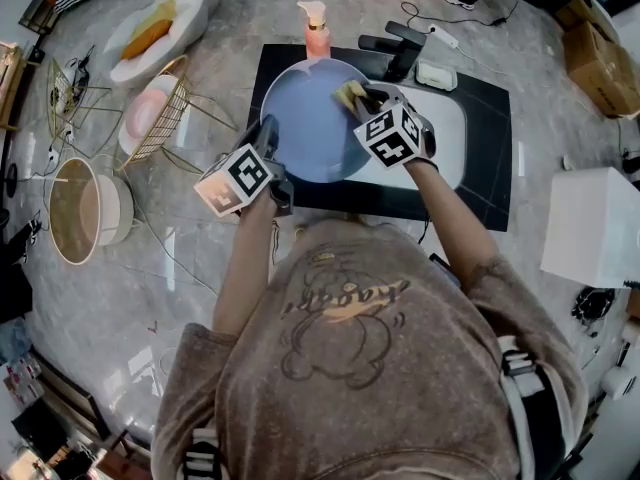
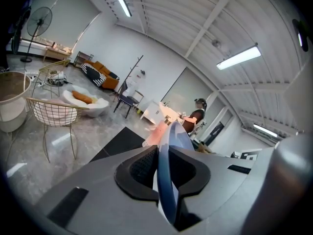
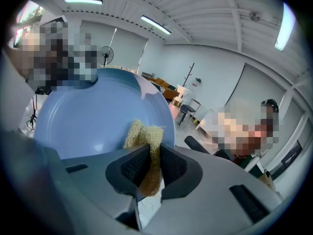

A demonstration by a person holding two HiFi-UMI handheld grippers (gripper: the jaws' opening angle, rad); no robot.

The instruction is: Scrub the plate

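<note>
Over the left end of the white sink (image 1: 452, 136), which sits in a black mat (image 1: 488, 173) on a grey marbled surface, the blue plate (image 1: 303, 133) is held up off the basin. The left hand-held gripper (image 1: 270, 140) is clamped on the plate's near left rim. In the left gripper view the plate (image 2: 169, 146) runs edge-on between the two dark pads of the left hand-held gripper (image 2: 165, 169), which press on it from both sides. The right hand-held gripper (image 1: 366, 98) reaches in from the right and is closed on a yellow-tan scrub sponge (image 1: 348, 93). In the right gripper view the sponge (image 3: 145, 143) is pinched between the pads of the right hand-held gripper (image 3: 149, 166), and its free end lies against the plate's face (image 3: 88, 114) close to the rim. A pink soap pump bottle (image 1: 317, 31) stands just behind the plate, and a black faucet (image 1: 397, 48) is beside it at the back of the sink. Well off to the left are a gold wire basket (image 1: 165, 118) with a pink dish in it, a white bowl (image 1: 190, 8) holding something orange, and a round white tub (image 1: 90, 211). A white box (image 1: 595, 226) sits at the far right.
</note>
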